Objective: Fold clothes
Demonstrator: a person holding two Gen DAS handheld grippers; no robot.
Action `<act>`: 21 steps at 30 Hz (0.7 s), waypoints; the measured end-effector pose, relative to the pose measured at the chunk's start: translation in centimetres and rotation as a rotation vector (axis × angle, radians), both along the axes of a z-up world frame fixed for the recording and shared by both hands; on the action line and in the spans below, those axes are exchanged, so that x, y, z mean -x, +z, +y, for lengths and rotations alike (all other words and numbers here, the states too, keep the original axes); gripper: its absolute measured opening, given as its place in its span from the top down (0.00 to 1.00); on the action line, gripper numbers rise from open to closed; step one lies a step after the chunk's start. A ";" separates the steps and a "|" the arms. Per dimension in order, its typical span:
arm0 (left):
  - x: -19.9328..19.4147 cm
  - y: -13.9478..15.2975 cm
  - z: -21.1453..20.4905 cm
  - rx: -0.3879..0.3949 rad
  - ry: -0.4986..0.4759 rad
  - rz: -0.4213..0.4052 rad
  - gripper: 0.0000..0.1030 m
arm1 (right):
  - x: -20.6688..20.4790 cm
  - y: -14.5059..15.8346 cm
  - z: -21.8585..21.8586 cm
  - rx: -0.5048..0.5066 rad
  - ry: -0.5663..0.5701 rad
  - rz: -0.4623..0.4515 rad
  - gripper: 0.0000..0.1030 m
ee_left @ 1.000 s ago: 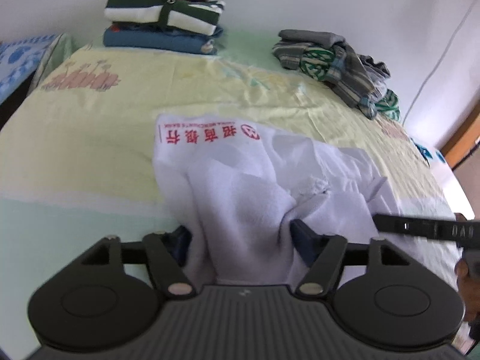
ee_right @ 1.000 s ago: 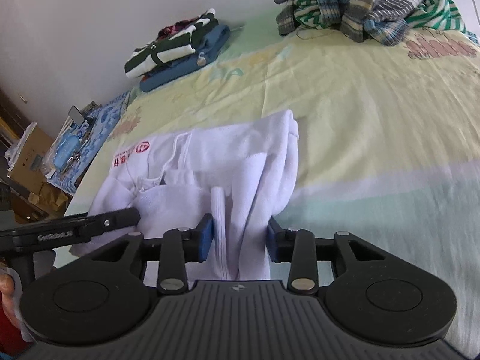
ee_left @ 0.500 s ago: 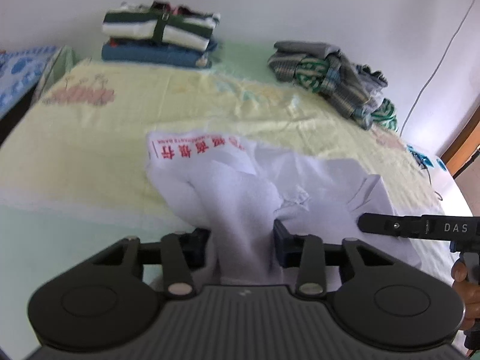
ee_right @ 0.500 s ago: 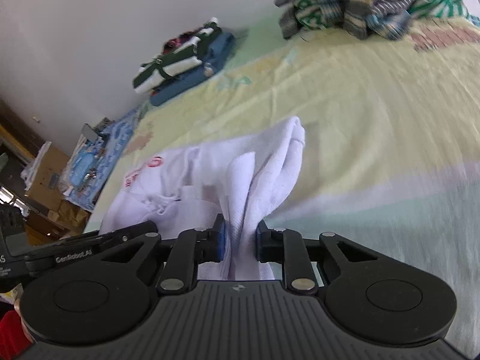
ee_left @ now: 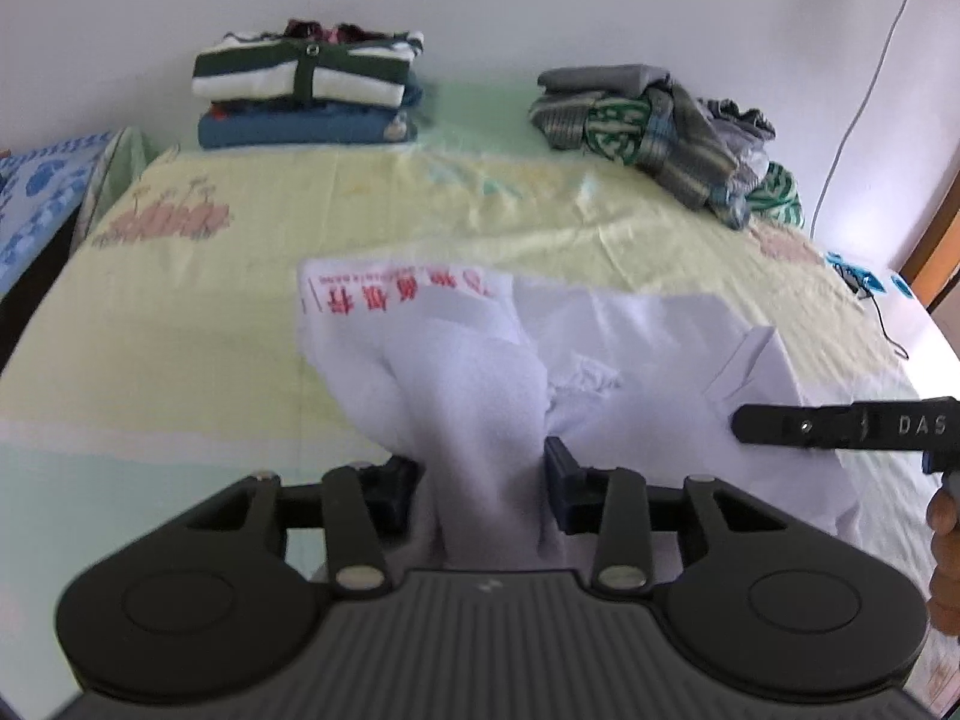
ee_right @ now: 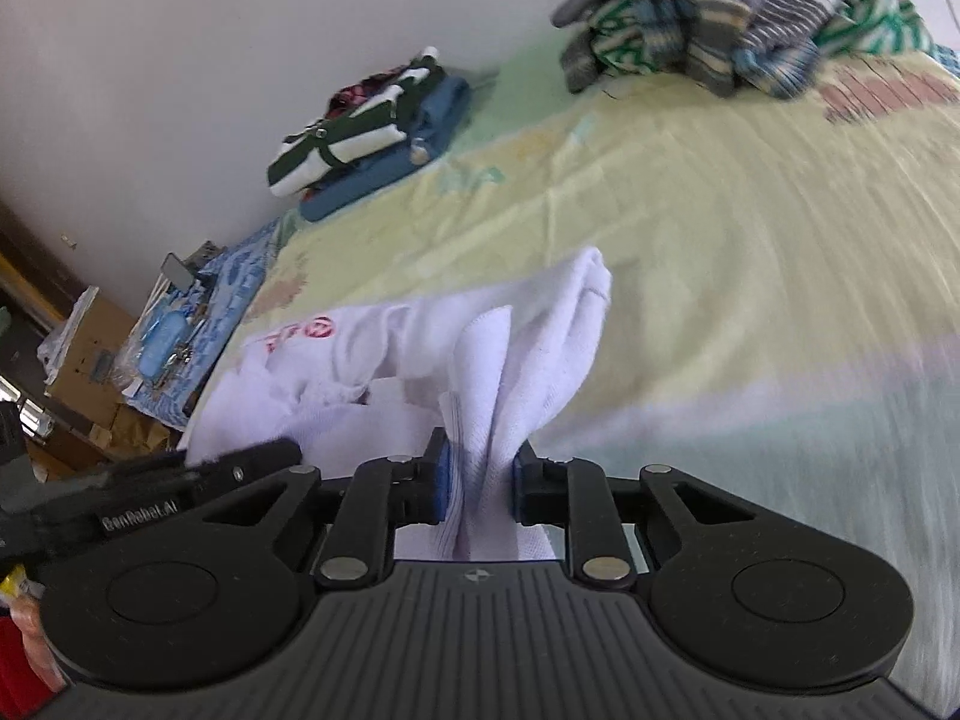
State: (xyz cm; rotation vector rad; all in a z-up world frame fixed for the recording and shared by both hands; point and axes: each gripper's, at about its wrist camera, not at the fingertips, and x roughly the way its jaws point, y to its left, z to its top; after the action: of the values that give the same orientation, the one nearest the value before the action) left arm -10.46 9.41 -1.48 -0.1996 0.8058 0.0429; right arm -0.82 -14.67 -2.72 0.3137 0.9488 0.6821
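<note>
A white garment (ee_left: 630, 348) with red printed characters lies crumpled on the yellow bedsheet (ee_left: 180, 312). My left gripper (ee_left: 483, 474) pinches a thick bunch of its near edge, and its jaws are opening slightly with the cloth still filling the gap. In the right wrist view the same white garment (ee_right: 384, 348) rises in a fold into my right gripper (ee_right: 480, 474), which is shut on it. One finger of the right gripper (ee_left: 840, 427) shows at the right of the left wrist view, with a hand behind it. The left gripper's finger (ee_right: 180, 480) shows low on the left.
A folded stack (ee_left: 306, 90) of striped and blue clothes sits by the far wall. A heap of unfolded clothes (ee_left: 660, 132) lies at the back right. A blue patterned mat with small items (ee_right: 174, 324) and cardboard boxes are off the bed's left side.
Both grippers have closed on the white garment's near edge, bunching the cloth between their pads. The garment is pulled into raised folds. Neither hand has shifted much.
</note>
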 end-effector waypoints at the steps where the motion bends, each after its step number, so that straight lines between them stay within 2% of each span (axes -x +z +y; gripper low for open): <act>1: 0.1 -0.1 0.2 0.005 -0.001 0.001 0.55 | 0.1 -0.2 -0.1 0.003 -0.004 0.003 0.79; 3: 0.0 -0.2 0.6 0.020 -0.006 0.006 0.51 | 0.0 -0.5 -0.2 0.009 -0.014 0.009 0.77; 5: 0.0 -0.2 1.2 0.028 -0.030 0.010 0.48 | -0.1 -0.7 -0.3 0.015 -0.039 0.024 0.65; 7: 0.2 0.0 2.1 0.030 -0.070 0.012 0.33 | 0.0 -0.5 -0.4 0.024 -0.060 0.018 0.62; 9: 0.6 0.8 3.5 0.023 -0.132 0.027 0.28 | 0.6 0.1 -1.0 0.033 -0.094 -0.009 0.60; 12: 1.5 3.1 5.6 -0.061 -0.242 -0.004 0.25 | 2.4 1.3 -2.3 0.069 -0.188 -0.033 0.53; 14: 1.5 5.2 6.7 -0.138 -0.343 -0.058 0.15 | 3.7 2.1 -3.1 0.089 -0.227 -0.029 0.53; 17: -0.2 7.0 8.0 -0.175 -0.461 -0.113 0.12 | 5.8 2.5 -3.3 0.112 -0.247 0.030 0.53; 21: -5.4 5.8 8.7 -0.130 -0.557 -0.066 0.12 | 8.3 1.4 -2.8 0.082 -0.319 0.164 0.53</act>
State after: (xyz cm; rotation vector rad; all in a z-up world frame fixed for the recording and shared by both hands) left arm -5.02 18.08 4.36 0.1500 0.7673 -0.4331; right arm -9.12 -17.46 -1.33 0.4422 1.0505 0.3279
